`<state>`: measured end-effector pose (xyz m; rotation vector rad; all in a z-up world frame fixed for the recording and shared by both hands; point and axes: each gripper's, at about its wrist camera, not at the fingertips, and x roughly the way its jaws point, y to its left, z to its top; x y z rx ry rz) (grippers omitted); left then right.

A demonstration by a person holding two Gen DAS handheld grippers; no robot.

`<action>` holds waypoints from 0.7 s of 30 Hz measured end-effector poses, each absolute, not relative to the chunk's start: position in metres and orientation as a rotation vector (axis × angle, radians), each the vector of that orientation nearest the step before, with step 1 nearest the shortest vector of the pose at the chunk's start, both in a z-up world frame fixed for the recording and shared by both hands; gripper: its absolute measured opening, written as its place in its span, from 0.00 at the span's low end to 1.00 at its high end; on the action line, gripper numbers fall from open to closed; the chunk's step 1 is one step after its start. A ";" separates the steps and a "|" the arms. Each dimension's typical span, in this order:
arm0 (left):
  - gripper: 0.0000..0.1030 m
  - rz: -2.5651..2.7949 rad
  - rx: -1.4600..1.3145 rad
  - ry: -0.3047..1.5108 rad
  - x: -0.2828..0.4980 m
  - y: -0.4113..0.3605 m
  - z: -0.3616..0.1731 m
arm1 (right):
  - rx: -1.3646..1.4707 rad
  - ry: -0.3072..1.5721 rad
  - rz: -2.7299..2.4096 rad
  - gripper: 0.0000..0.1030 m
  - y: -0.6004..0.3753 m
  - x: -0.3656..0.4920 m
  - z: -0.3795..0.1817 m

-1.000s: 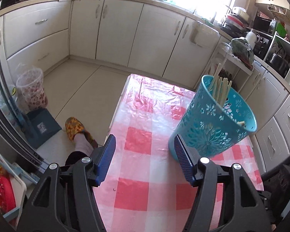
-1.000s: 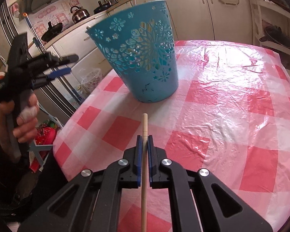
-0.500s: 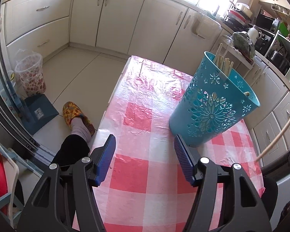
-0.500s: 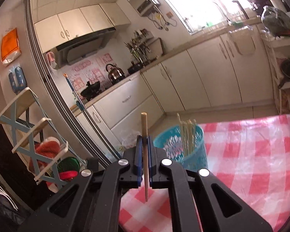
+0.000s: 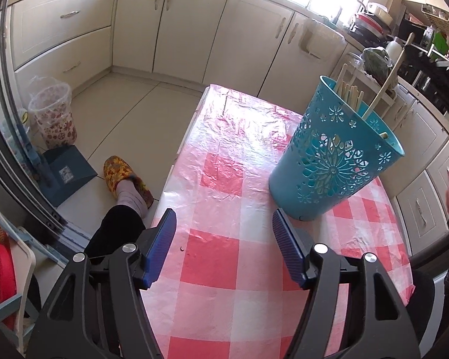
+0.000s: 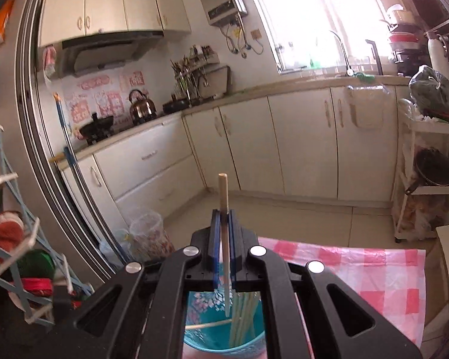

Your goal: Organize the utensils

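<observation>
A teal perforated basket [image 5: 335, 155] stands on the red-and-white checked tablecloth [image 5: 224, 257] and holds several pale chopsticks [image 5: 348, 89]. My right gripper [image 6: 223, 215] is shut on a wooden chopstick [image 6: 223, 197], held upright above the basket [image 6: 224, 338], its lower tip pointing into the opening. The same chopstick [image 5: 386, 80] shows in the left wrist view, slanting into the basket. My left gripper [image 5: 223, 236] is open and empty above the table's near edge, left of the basket.
Cream kitchen cabinets [image 5: 194, 30] run along the far wall. A patterned bin [image 5: 52, 116], a blue dustpan [image 5: 68, 173] and a slippered foot [image 5: 122, 179] are on the floor left of the table. A white shelf cart [image 6: 428, 179] stands at right.
My right gripper has risen from table level to above the basket, and the chopstick's tip now points into it. My left gripper has drawn back a little and stays open.
</observation>
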<state>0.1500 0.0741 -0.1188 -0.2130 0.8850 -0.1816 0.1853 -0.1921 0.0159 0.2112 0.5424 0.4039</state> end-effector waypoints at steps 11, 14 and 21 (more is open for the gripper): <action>0.83 -0.150 -0.081 0.852 0.127 0.048 -0.094 | 0.183 0.717 0.349 0.09 -0.178 0.184 -0.050; 0.86 -0.153 -0.069 0.853 0.120 0.043 -0.088 | 0.199 0.659 0.307 0.42 -0.184 0.171 -0.033; 0.93 -0.154 -0.051 0.832 0.104 0.038 -0.068 | 0.211 0.602 0.218 0.80 -0.190 0.121 -0.004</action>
